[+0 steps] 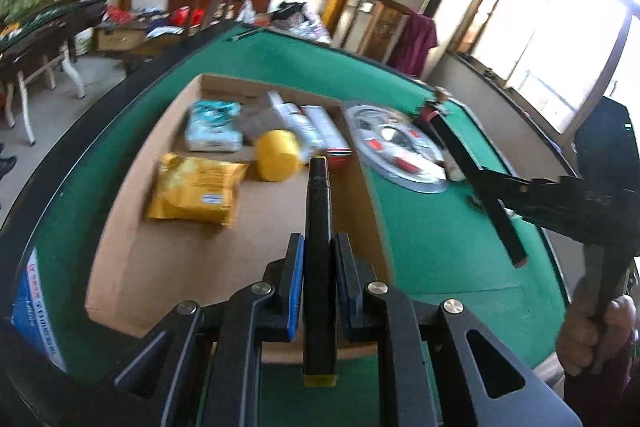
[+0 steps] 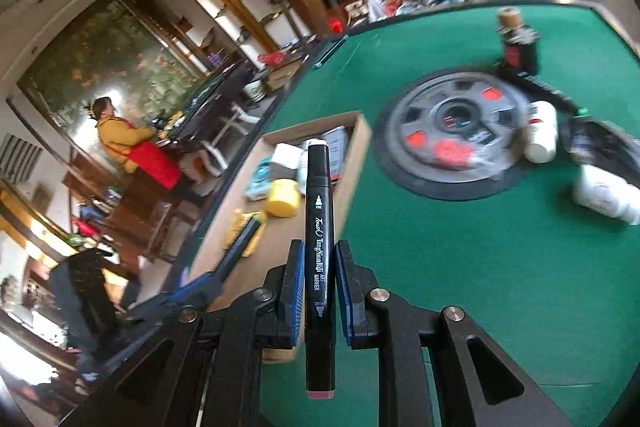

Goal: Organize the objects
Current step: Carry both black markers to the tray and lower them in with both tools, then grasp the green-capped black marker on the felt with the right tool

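Black marker with a yellow end cap [image 1: 318, 267] is pinched lengthwise in the left gripper [image 1: 319, 291], its tip pointing forward over the open brown cardboard box [image 1: 132, 227] just below. The right gripper [image 2: 318, 291] grips a black pink-capped art marker [image 2: 319, 267] likewise, but seems, through blur, farther back over the green felt table [image 2: 460, 267].

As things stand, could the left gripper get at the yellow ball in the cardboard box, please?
Probably not yet: the left gripper is shut on a black marker, though the yellow ball lies uncovered in the open cardboard box.
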`<state>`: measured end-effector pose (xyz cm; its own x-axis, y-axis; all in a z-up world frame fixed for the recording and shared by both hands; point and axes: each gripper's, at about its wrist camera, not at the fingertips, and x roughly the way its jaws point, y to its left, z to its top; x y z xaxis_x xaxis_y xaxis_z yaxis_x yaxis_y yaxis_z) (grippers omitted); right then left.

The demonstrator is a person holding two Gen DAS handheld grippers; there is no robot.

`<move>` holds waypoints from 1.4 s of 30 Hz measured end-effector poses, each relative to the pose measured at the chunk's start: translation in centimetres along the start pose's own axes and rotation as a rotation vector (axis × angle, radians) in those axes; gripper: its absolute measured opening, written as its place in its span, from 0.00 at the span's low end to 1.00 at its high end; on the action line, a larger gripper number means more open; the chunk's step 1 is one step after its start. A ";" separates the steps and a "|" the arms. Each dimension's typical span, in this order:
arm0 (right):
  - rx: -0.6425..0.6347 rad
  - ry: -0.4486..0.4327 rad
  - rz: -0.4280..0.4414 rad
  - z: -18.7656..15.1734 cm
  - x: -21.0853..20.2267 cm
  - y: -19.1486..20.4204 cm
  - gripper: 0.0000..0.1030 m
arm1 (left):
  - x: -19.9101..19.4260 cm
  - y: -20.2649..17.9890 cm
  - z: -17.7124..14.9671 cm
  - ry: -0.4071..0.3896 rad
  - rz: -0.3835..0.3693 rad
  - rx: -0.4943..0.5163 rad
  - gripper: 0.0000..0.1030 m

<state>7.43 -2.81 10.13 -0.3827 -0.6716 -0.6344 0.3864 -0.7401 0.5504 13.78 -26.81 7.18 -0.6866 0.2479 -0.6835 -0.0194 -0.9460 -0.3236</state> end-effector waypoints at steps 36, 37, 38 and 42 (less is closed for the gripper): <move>-0.019 0.191 -0.143 0.4 13.2 4.1 0.46 | 0.0 5.4 1.9 -0.024 0.082 -0.149 0.78; -0.042 0.162 -0.149 0.7 11.9 4.4 0.49 | -0.3 5.3 1.9 -0.029 0.083 -0.150 0.78; -0.066 0.134 -0.165 0.8 10.5 4.7 0.54 | -0.6 5.2 2.0 -0.033 0.085 -0.149 0.78; -0.197 -0.025 -0.292 2.1 4.4 5.4 0.69 | -2.8 3.6 2.3 -0.086 0.065 -0.116 0.78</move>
<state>6.13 -9.81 11.47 -0.5202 -0.4349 -0.7350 0.4113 -0.8818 0.2308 13.93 -31.42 9.41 -0.7433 0.1631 -0.6488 0.1084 -0.9277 -0.3573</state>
